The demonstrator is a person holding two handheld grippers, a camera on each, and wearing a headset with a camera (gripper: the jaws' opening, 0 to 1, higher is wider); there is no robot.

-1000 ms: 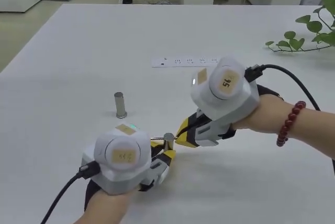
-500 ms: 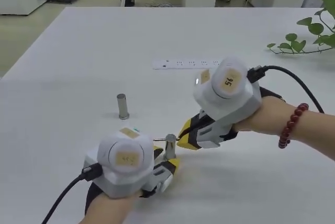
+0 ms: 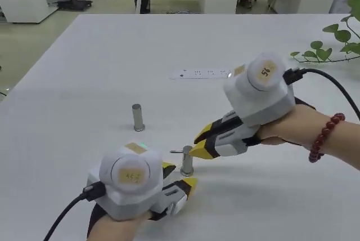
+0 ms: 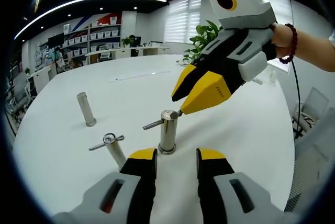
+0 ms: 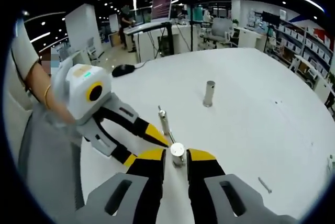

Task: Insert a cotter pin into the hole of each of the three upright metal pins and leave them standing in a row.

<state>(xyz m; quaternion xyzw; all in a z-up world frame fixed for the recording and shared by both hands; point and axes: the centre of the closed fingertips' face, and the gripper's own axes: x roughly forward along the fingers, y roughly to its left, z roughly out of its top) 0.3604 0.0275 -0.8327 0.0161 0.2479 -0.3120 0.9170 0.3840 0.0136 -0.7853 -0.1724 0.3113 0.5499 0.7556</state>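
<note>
The metal pin stood upright just ahead of the left gripper, whose jaws were apart and empty. Its cotter pin lay crosswise, one end at the right gripper (whether pinched, I couldn't tell).

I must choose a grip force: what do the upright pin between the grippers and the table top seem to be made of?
The upright pin looks like metal: silver-grey, with a dull sheen and bright highlights. The table top is smooth matte white, perhaps laminate or painted board; the look leaves it open.
</note>
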